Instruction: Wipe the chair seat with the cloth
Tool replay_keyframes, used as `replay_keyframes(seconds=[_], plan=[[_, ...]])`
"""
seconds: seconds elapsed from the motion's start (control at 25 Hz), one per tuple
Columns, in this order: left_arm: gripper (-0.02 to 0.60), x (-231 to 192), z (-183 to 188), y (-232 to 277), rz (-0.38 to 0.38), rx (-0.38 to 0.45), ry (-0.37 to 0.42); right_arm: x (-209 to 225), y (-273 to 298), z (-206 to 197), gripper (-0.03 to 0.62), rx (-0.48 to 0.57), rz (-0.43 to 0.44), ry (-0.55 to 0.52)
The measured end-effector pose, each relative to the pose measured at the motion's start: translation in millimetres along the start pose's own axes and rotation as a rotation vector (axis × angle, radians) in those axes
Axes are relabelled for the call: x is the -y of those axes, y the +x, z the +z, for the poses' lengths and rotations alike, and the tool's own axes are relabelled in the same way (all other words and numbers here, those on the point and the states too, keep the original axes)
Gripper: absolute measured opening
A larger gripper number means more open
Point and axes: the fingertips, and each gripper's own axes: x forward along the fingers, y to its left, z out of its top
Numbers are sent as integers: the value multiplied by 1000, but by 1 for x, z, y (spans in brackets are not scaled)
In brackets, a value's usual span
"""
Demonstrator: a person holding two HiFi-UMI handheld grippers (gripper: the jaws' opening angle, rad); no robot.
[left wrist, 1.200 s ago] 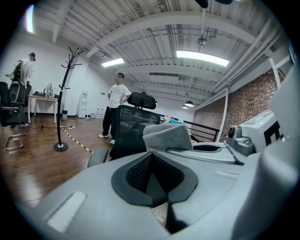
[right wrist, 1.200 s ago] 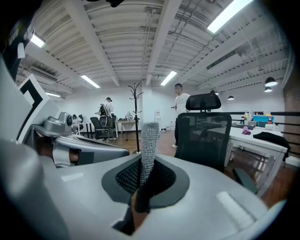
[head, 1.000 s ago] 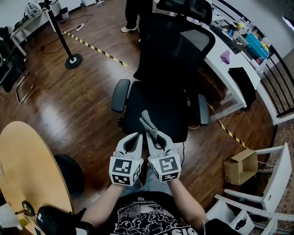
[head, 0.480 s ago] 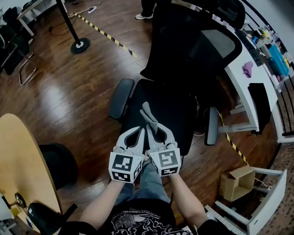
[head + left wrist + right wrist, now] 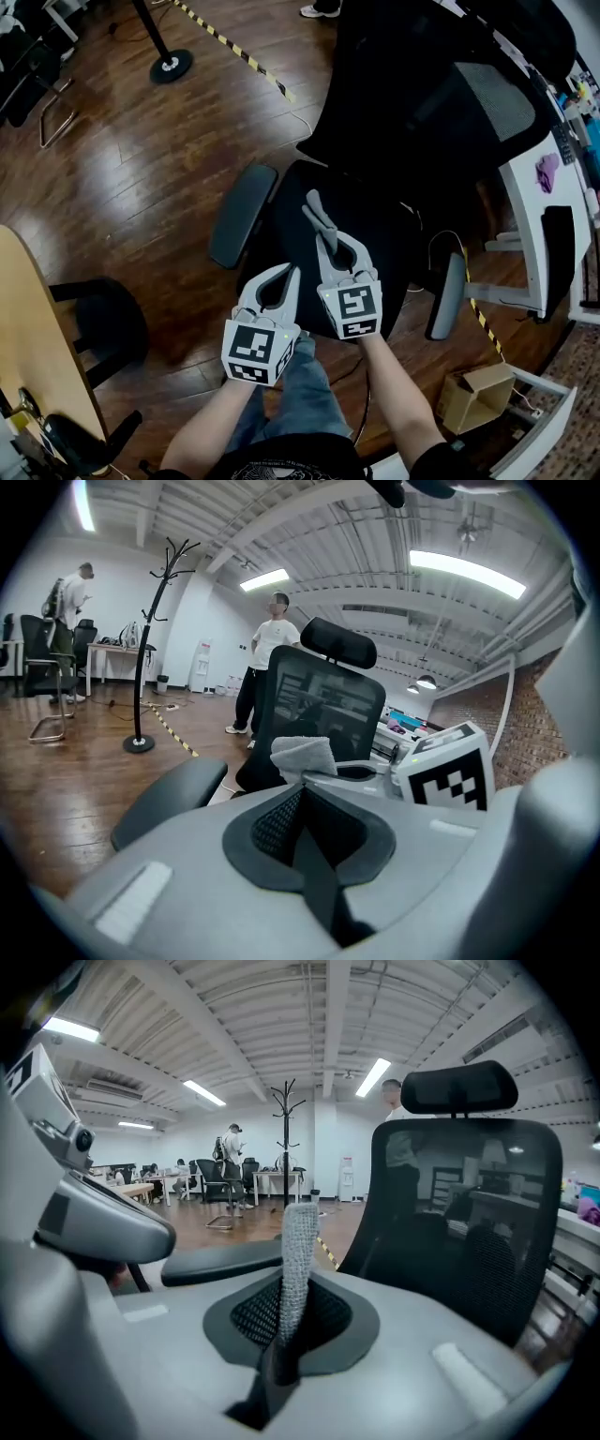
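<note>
Nearest, in front of the chair seat (image 5: pixel 375 246), blue jeans (image 5: pixel 298 389) are seen, with both grippers held just above them. The left gripper (image 5: pixel 292 273) is at the seat's front edge. Its jaws are pressed together and nothing is held between them.

The right gripper (image 5: pixel 324 240) is a little further on, over the front part of the seat. Its jaws are squeezed on one end of the grey cloth (image 5: pixel 317 210). The cloth is folded into a thin strip and sticks out over the seat. It cannot be told if the seat is touched by it.

The cloth is judged to be light, soft and bendy, with a rough weave that should not slip. It cannot be broken. A hold near one edge is best, so that the loose part can be laid flat on the seat and pushed along. As it is folded now, only a thin line would likely be wiped.

Beside the seat on each side, a grey armrest (image 5: pixel 242 215) is seen. Behind the seat stands the black backrest (image 5: pixel 450 103). Past that, a white desk (image 5: pixel 528 202) is seen, and a striped tape (image 5: pixel 236 50) lies on the wooden floor (image 5: pixel 122 159).
</note>
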Motion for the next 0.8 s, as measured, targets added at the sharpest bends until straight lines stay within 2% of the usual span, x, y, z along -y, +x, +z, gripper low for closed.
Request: replay_keyframes(seconds=[0.24,0.44,0.8], plan=[[5,-16,-20,41,38,-33,-23,39,63,-31,9,-53,36,-74],[5,-29,-29,66,62,-30,-55,62,113,-54,9,-95,69,-176],[5,-43,-49,84,80,-67,-74,106,200,-117,9,-234,80,-305]])
